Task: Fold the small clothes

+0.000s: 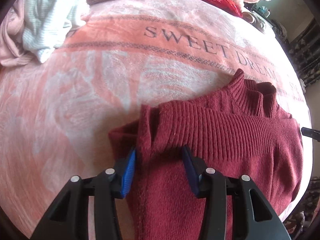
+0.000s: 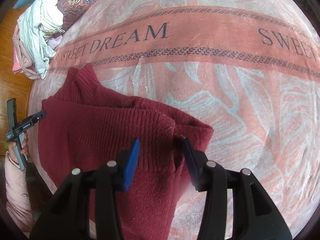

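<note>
Though blurred, clothes pile (image 1: 40, 26) beyond sweater (image 1: 220, 140)

A dark red knitted sweater (image 1: 230, 140) is seen laid on a pink and white blanket (image 1: 100, 100), folded over on itself. Its ribbed hem band lies across the top layer, and the ribbed high collar (image 2: 86, 80) sticks out beyond the fold, toward the printed band.
</note>
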The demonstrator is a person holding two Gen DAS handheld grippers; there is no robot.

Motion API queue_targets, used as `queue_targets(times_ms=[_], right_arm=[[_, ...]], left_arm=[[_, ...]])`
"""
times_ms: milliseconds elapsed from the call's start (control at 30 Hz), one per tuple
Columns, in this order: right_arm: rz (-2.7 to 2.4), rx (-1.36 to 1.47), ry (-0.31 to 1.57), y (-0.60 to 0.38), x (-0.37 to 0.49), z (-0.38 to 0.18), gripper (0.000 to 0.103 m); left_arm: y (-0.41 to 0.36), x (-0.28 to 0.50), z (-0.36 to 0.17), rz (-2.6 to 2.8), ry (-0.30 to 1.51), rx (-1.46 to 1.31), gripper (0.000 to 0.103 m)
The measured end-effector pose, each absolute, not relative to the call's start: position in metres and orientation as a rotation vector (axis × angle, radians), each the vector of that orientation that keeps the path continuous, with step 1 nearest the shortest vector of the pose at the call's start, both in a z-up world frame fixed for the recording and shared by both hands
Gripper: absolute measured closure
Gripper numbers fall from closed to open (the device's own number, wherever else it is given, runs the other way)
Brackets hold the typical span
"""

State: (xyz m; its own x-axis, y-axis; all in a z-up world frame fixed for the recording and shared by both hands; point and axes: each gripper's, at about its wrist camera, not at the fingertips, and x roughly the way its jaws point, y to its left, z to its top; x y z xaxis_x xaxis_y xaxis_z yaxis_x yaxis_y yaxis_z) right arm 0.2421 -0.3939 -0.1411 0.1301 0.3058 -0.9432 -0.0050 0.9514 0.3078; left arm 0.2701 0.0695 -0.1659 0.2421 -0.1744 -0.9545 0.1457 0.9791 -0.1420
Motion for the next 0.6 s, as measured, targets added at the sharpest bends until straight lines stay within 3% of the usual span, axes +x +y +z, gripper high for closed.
queue_targets(times_ms=[67,100,167,200,233,600], right_arm=[[0.280,0.284,1.442,-0.390,0.243,-0.146,0.078],[0.285,0.278,1.448,-0.388,0.242,-0.148,0.097],[0.303,0.273,1.440,-0.384,0.239,-0.147,0.097],[0.299,0.262,1.430,-0.384,0.238,-0.145,0.097],[0.296,0.260,1.420,-0.384,0.238,-0.141,0.098],[0.253,0.327,1.297,-0.408,0.252,-0.108,0.098]], left_arm=[[0.068,0.276,-0.168,-0.234,1.310,-0.036,0.061],[0.068,0.277,-0.169,-0.240,1.313,-0.042,0.069],[0.069,0.281,-0.170,-0.238,1.324,-0.057,0.078],[0.070,0.282,-0.169,-0.247,1.328,-0.070,0.089],[0.069,0.282,-0.167,-0.263,1.324,-0.079,0.093],[0.080,0.288,-0.137,-0.202,1.199,-0.114,0.095]])
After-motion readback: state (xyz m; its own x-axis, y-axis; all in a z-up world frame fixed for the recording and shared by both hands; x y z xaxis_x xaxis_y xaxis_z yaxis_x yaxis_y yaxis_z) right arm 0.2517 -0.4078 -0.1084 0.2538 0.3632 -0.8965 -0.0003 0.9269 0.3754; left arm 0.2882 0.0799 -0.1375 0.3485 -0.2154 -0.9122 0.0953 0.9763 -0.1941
